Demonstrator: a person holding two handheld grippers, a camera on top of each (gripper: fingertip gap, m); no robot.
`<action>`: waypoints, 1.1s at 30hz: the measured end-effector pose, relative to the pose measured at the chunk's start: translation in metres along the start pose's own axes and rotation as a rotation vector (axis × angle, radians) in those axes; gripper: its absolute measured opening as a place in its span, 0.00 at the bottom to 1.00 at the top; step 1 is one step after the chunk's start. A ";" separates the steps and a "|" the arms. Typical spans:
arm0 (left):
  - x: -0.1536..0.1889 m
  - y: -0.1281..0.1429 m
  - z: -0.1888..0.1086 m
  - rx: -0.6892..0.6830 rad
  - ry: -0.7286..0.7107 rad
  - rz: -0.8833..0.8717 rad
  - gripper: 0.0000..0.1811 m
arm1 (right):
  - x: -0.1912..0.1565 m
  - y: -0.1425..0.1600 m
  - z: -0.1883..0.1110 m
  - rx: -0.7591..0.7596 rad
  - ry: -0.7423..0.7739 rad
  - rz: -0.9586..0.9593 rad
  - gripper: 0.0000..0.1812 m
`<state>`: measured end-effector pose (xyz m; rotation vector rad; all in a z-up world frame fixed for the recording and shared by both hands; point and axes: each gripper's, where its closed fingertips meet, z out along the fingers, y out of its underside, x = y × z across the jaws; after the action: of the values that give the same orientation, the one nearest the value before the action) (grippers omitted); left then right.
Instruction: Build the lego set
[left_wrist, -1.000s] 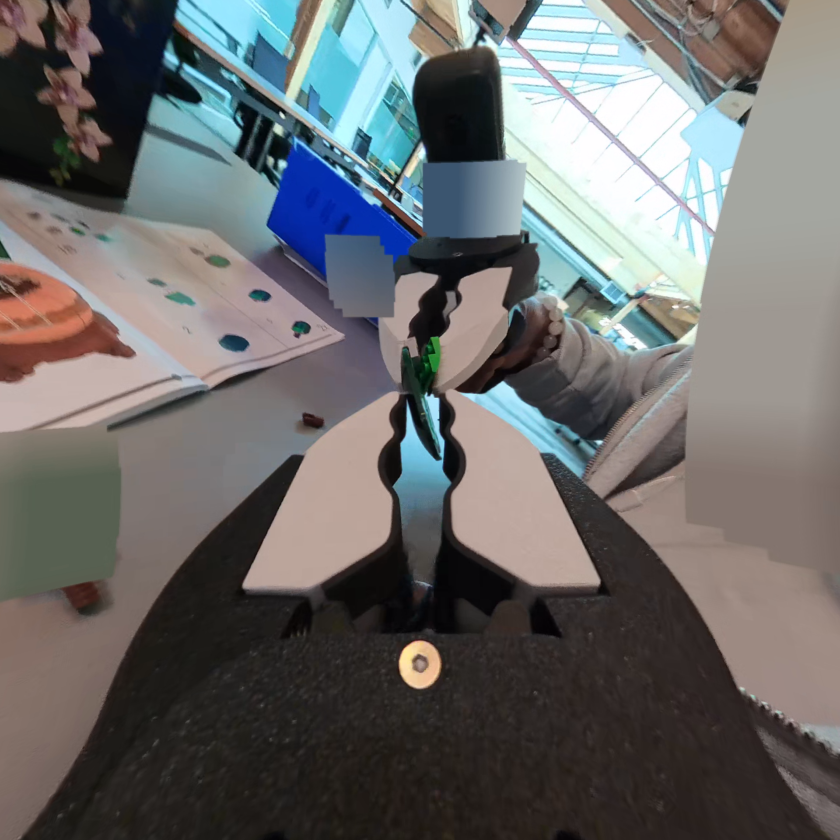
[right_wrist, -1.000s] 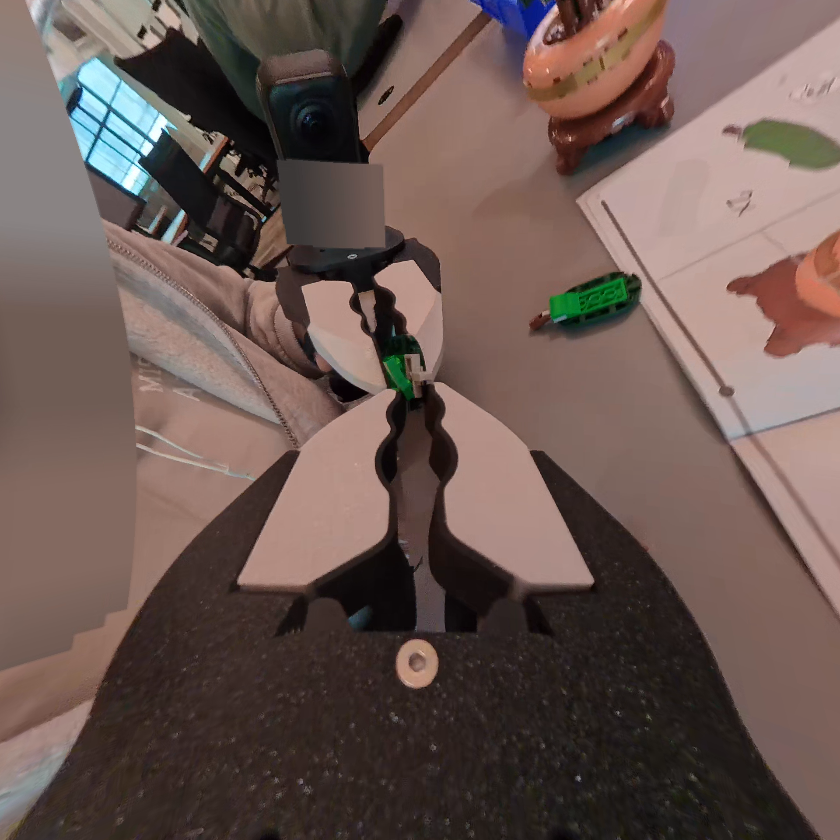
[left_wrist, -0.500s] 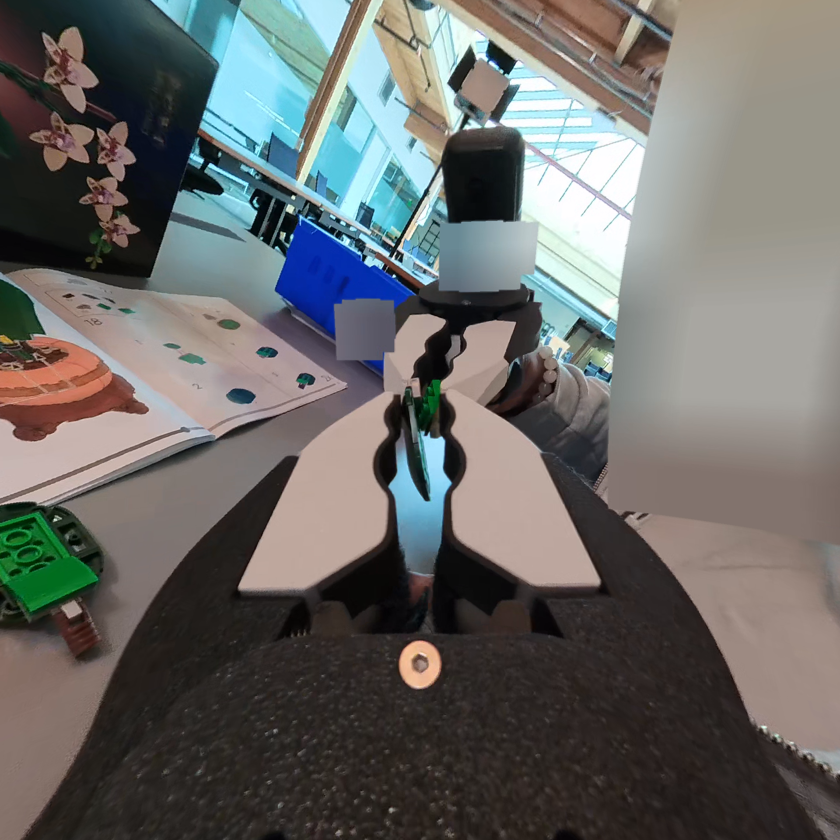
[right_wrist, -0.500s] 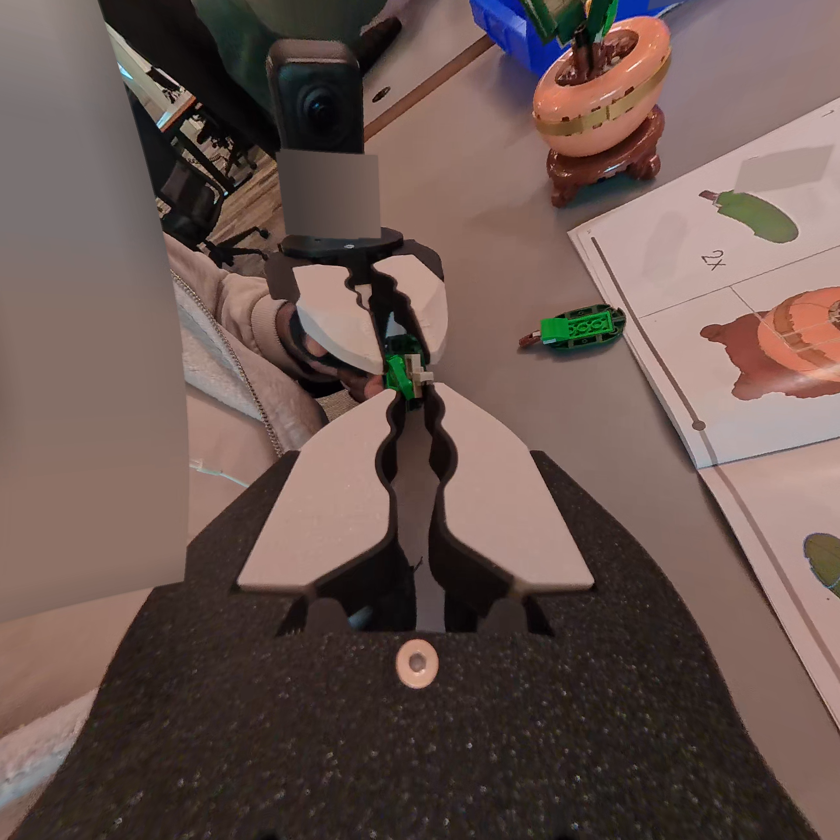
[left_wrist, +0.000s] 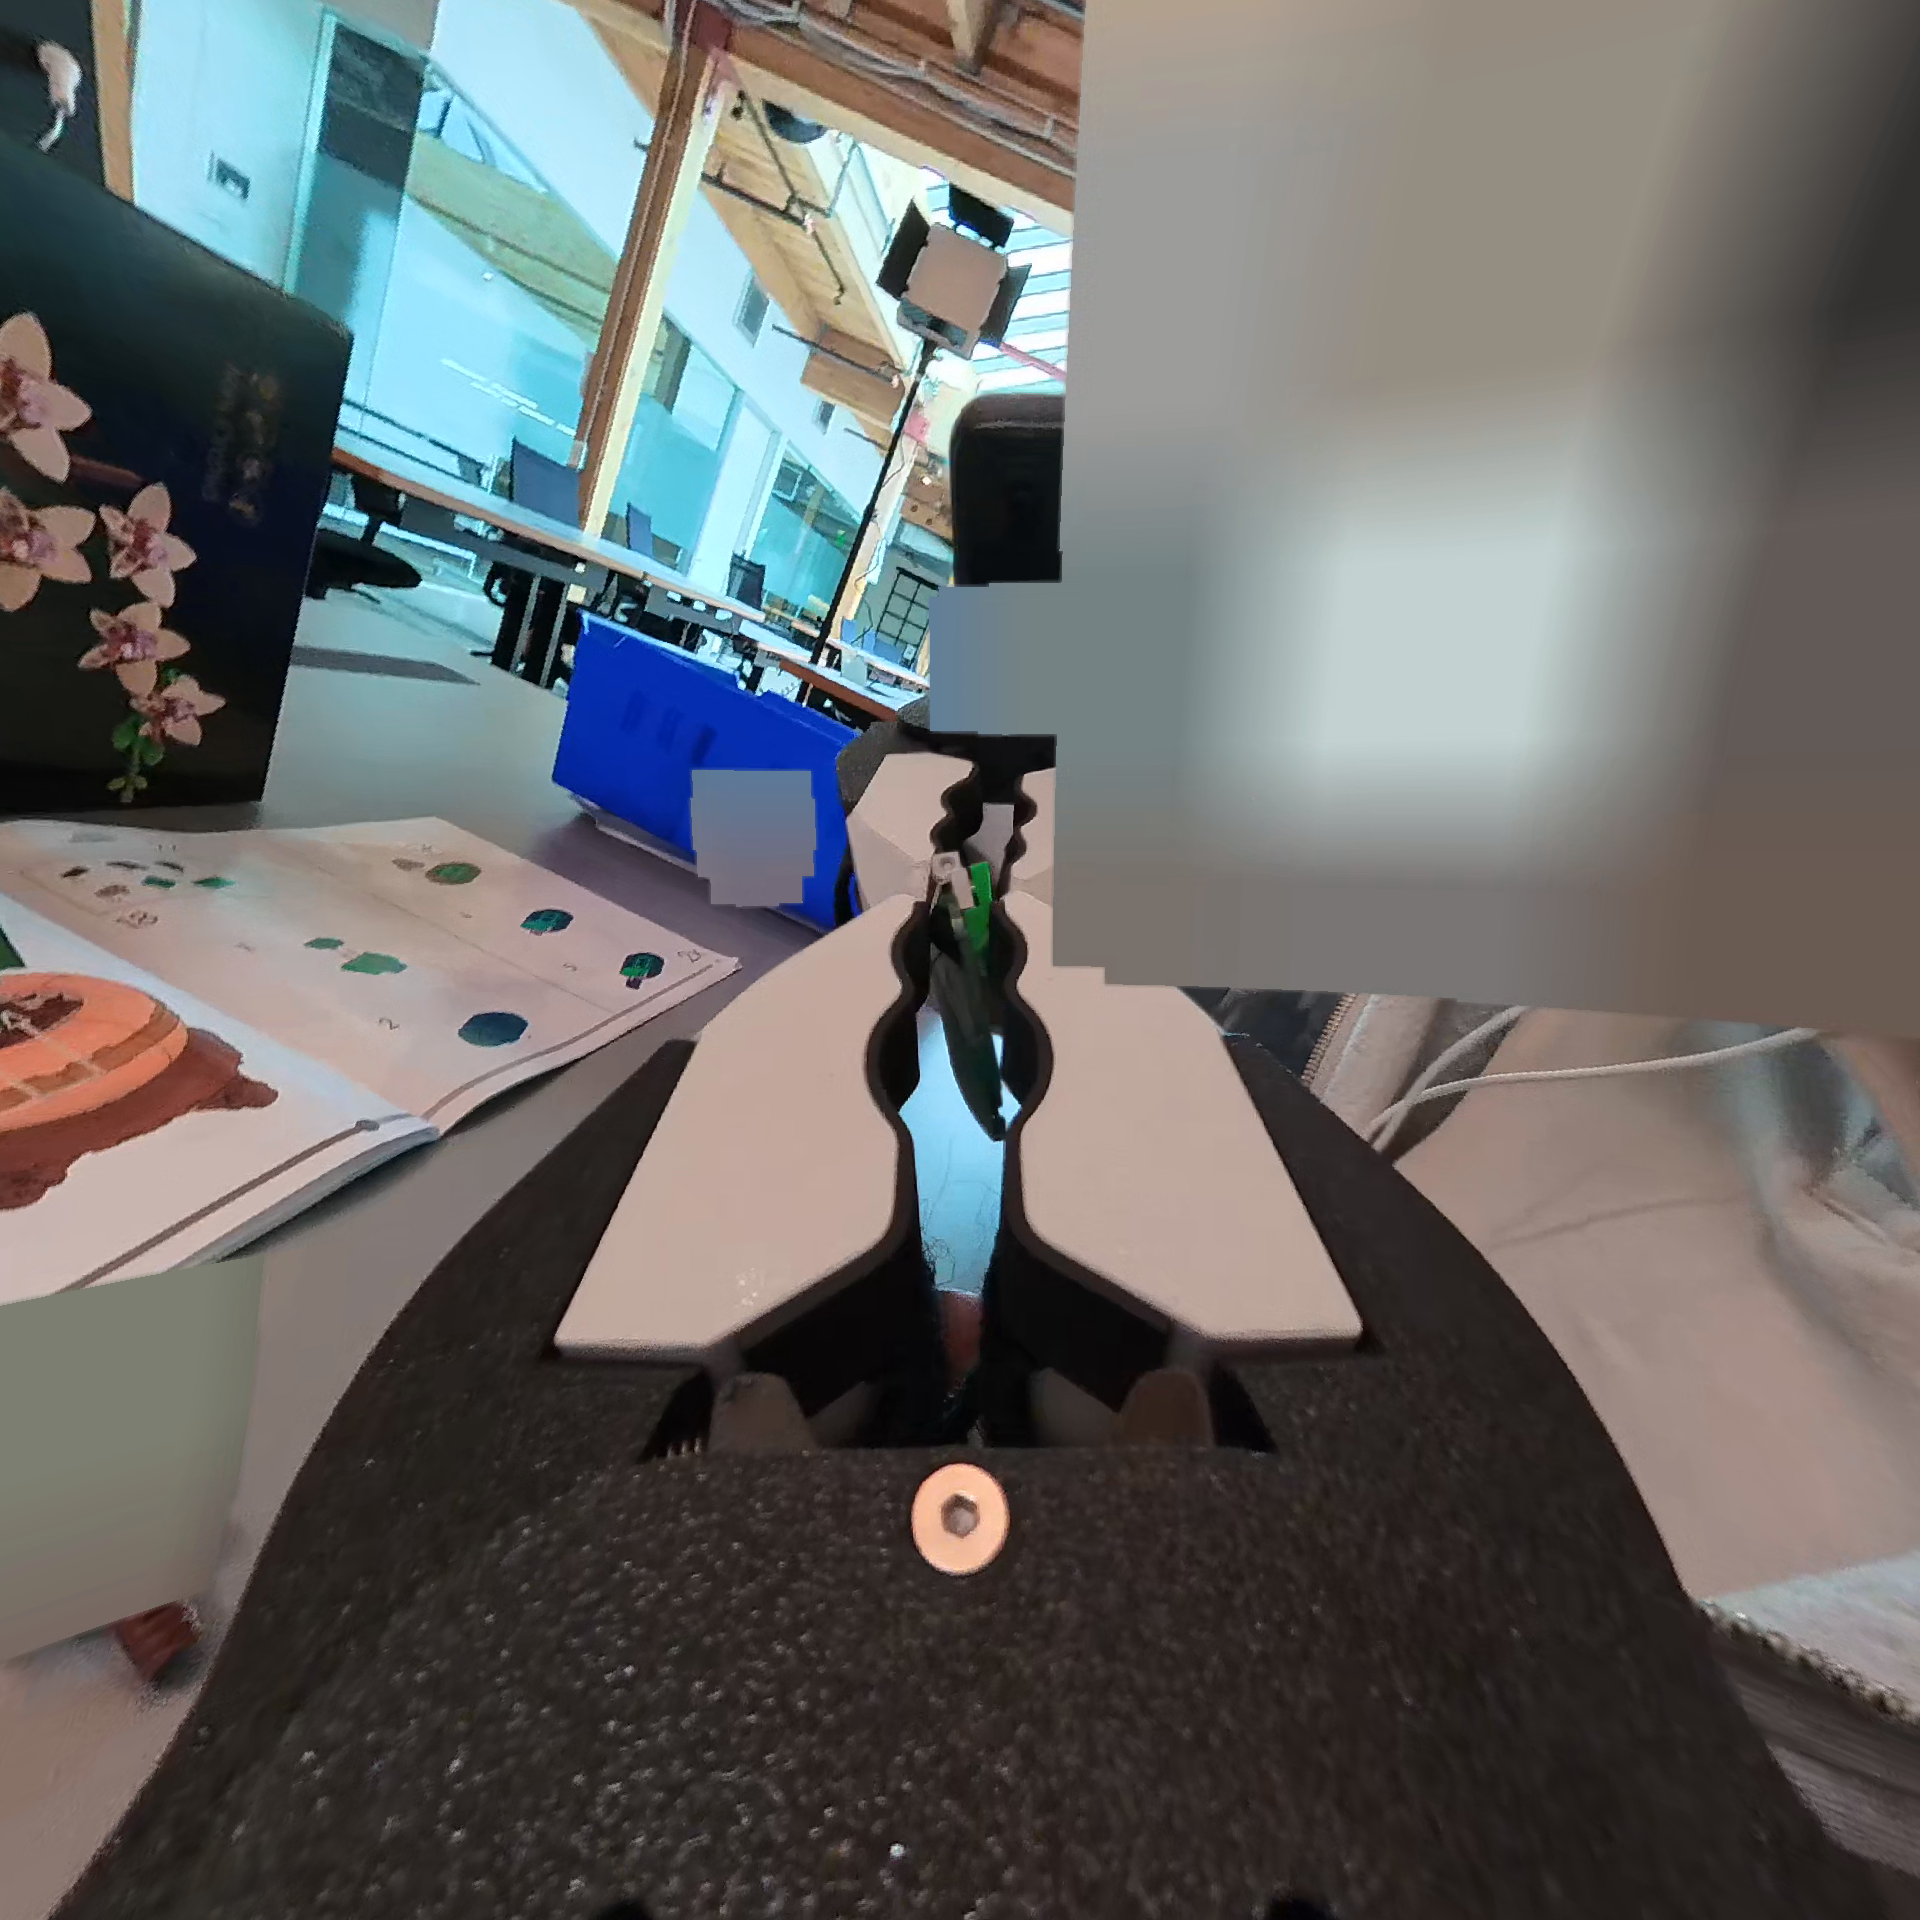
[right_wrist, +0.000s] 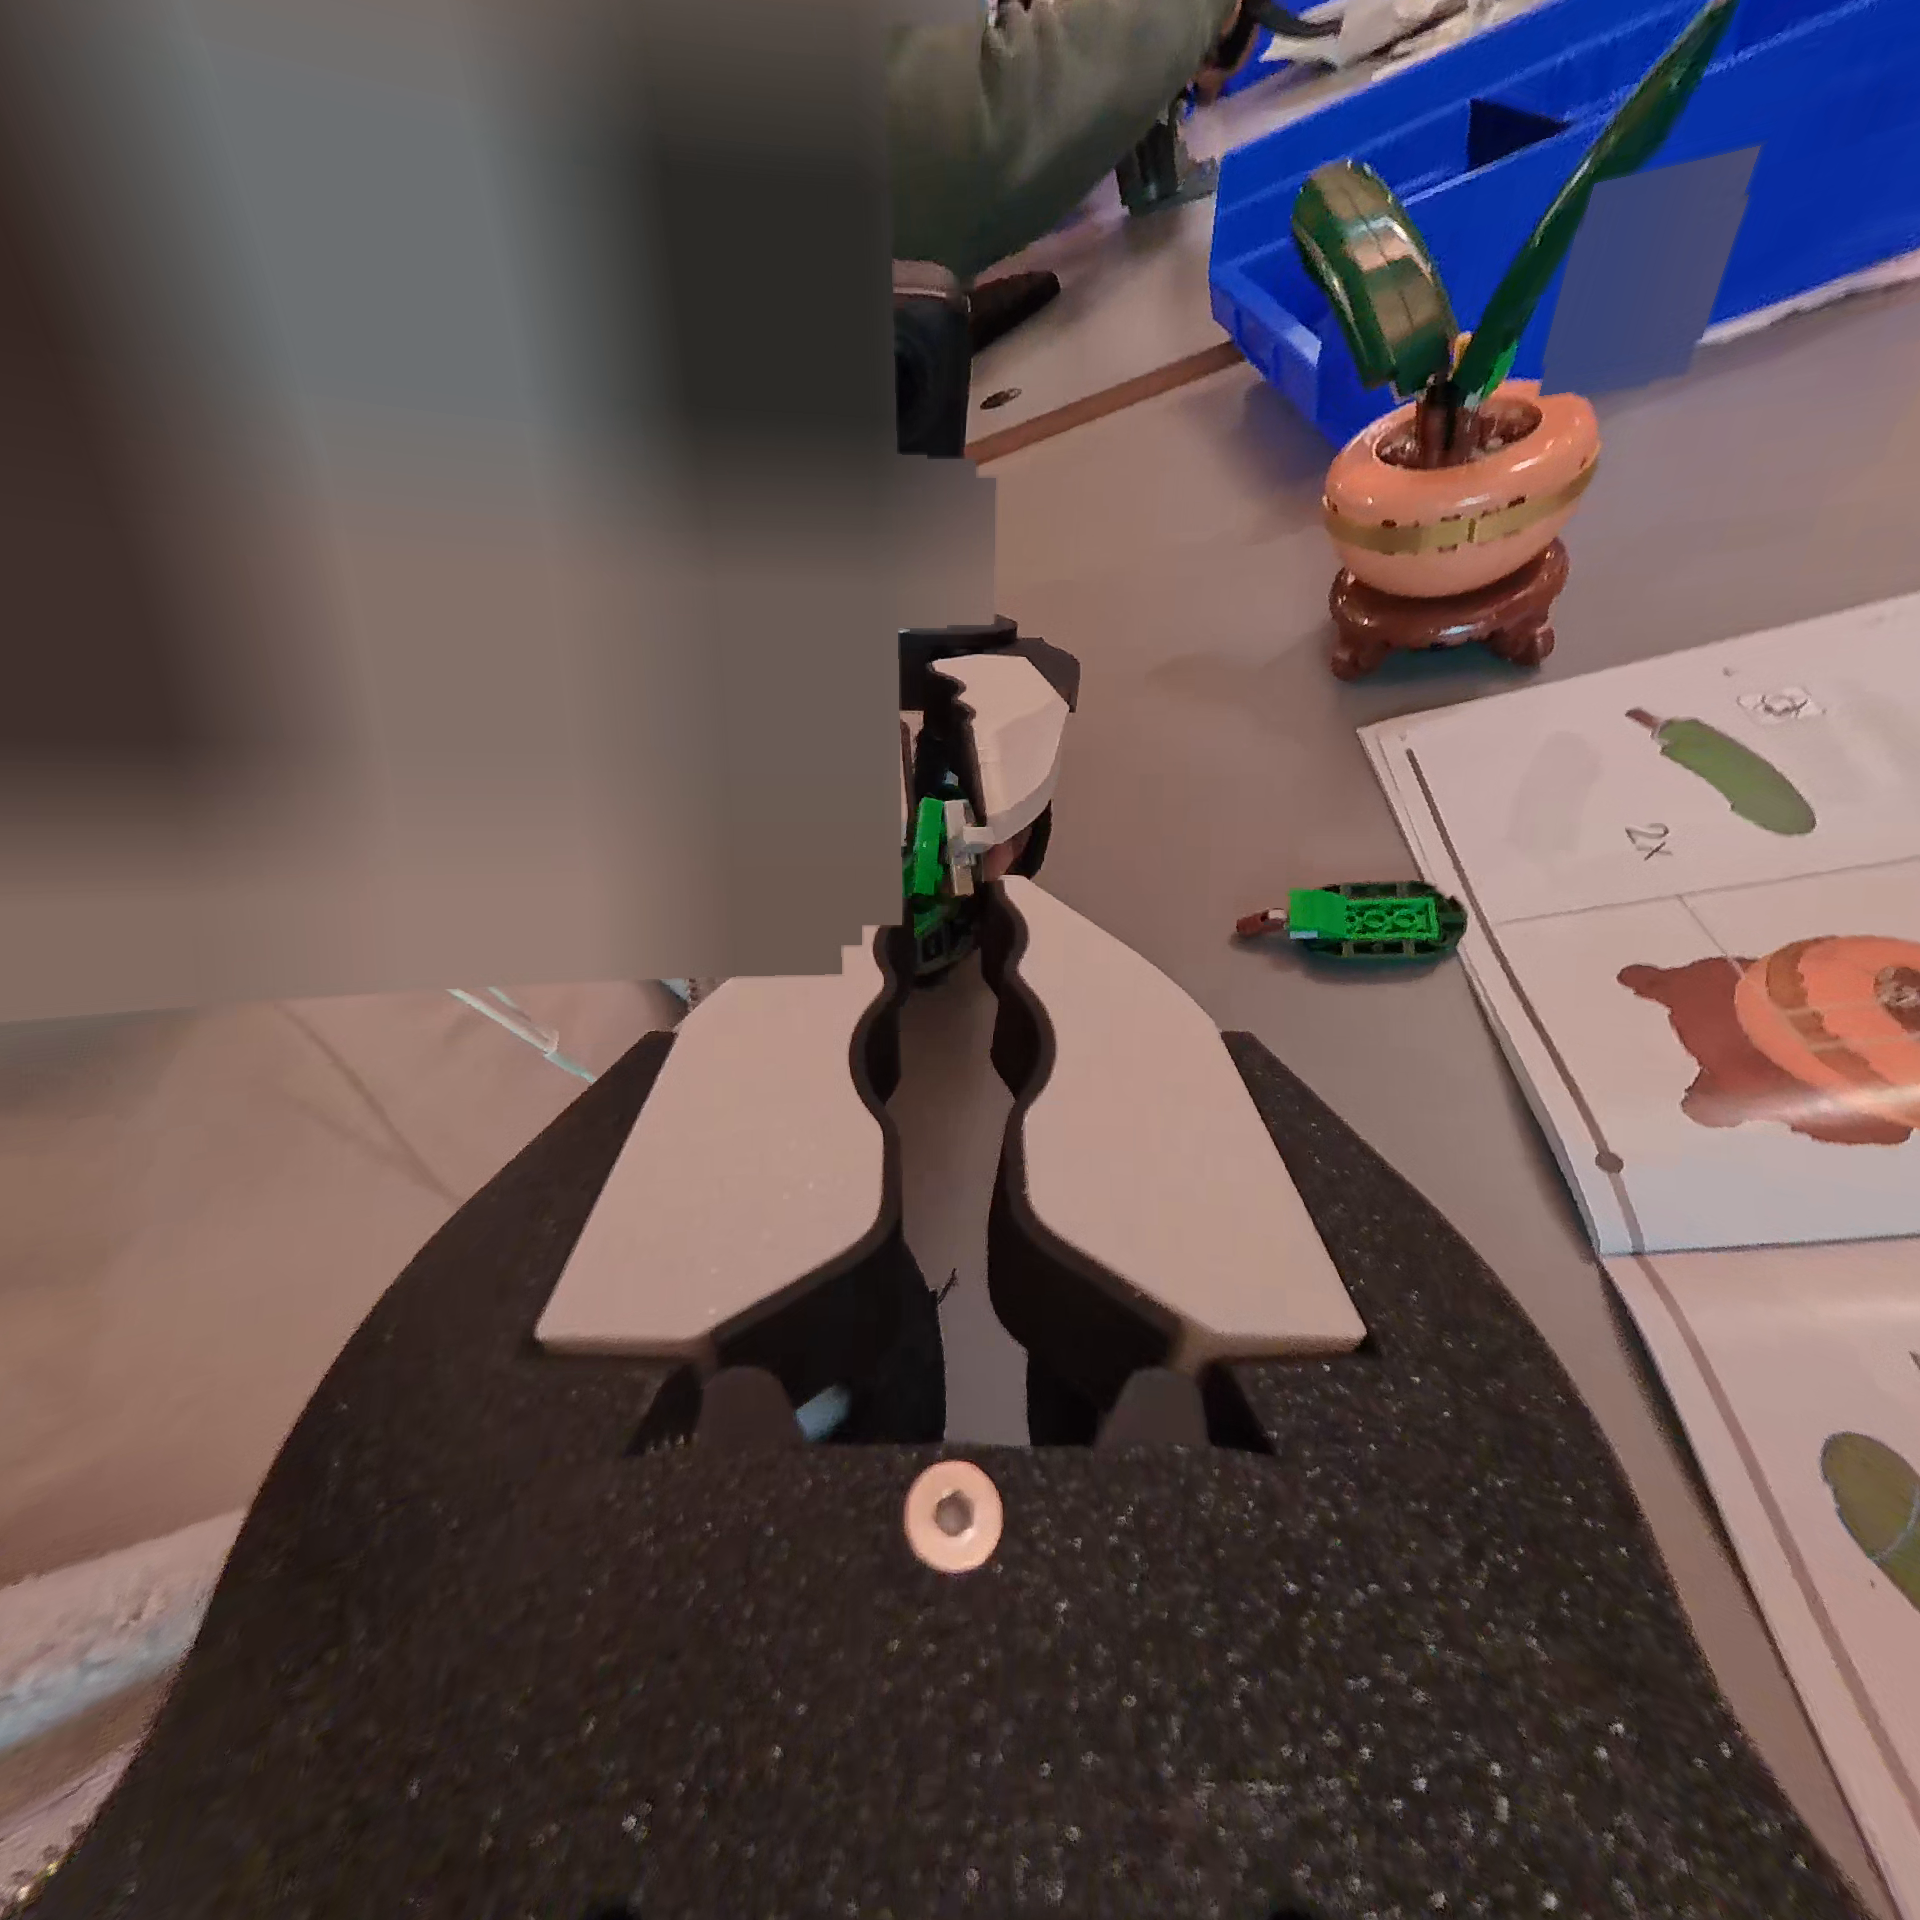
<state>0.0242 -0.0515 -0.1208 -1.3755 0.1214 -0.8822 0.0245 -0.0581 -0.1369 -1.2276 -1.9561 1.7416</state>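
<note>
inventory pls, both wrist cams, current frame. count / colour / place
leaf piece: 1, dark and bright green, held in the air between both grippers
small pale part: 1, at the leaf piece's tip
second leaf piece: 1, green, lying flat on the table beside the booklet
plant pot model: 1, peach pot on a brown stand with green leaves, past the booklet
booklet: 1, white, open on the table
bin: 1, blue, behind the pot
box: 1, dark with flower pictures, behind the booklet
table: 1, grey
studio light: 1, on a stand, background
left gripper: jaws shut on the leaf piece
right gripper: jaws shut on the leaf piece
sleeve: grey
</note>
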 end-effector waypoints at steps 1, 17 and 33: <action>0.001 -0.001 0.000 0.007 0.005 0.004 0.05 | -0.001 -0.001 0.000 0.005 0.003 -0.017 0.07; 0.008 0.000 -0.004 0.005 0.022 0.107 0.05 | -0.008 0.000 0.002 -0.004 -0.057 -0.012 0.05; 0.017 0.003 -0.006 -0.063 0.070 0.193 0.04 | -0.019 0.001 0.003 0.016 -0.080 -0.147 0.08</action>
<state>0.0335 -0.0665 -0.1177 -1.3670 0.3325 -0.7698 0.0346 -0.0737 -0.1327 -0.9958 -2.0165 1.7541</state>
